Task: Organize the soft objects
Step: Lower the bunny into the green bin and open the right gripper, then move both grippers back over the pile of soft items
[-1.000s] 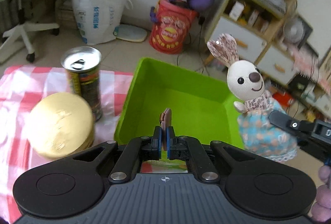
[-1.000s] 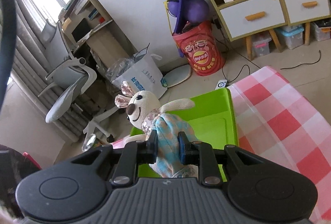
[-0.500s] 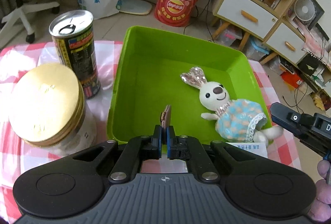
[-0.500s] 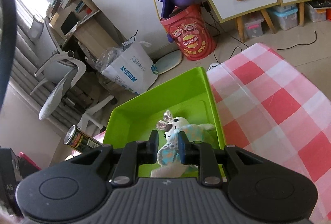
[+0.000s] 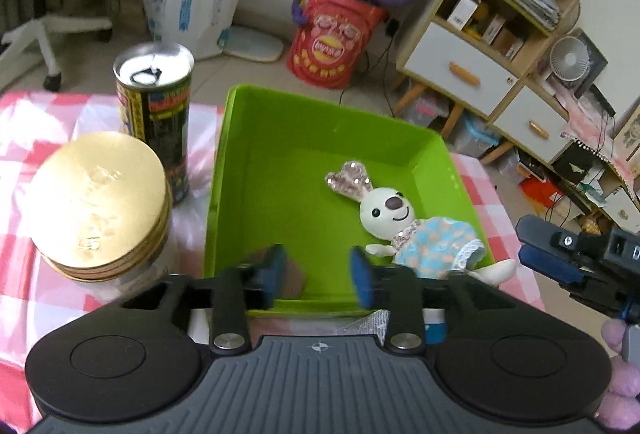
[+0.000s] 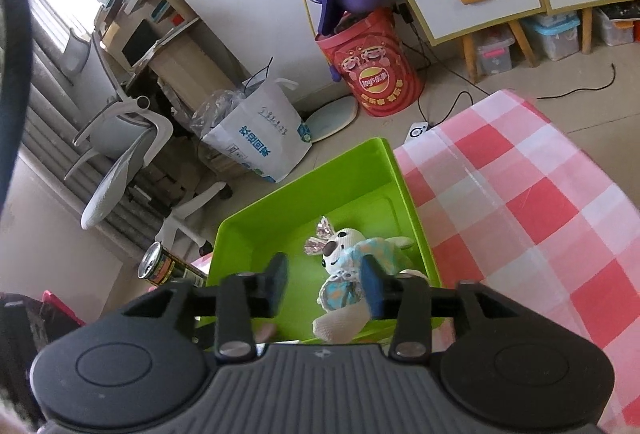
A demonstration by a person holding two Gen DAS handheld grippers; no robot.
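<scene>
A plush rabbit (image 5: 416, 230) in a blue dress lies in the right part of a green bin (image 5: 280, 137) on the red-checked tablecloth; it also shows in the right wrist view (image 6: 348, 274), in the bin (image 6: 280, 209). My left gripper (image 5: 318, 274) is open over the bin's near edge, and a small brown soft object (image 5: 294, 276) sits by its left finger, loose. My right gripper (image 6: 324, 284) is open above the rabbit; it shows at the right in the left wrist view (image 5: 568, 262).
A tall can (image 5: 154, 113) and a gold-lidded jar (image 5: 100, 201) stand left of the bin. The checked cloth (image 6: 540, 218) stretches right of the bin. Beyond the table are a red snack barrel (image 5: 332, 45), a shelf unit (image 5: 480, 33), a paper bag and an office chair.
Both grippers have opened. The right one let go of the rabbit, which now lies in the bin. The left one let go of the small brown object at the bin's near edge.
</scene>
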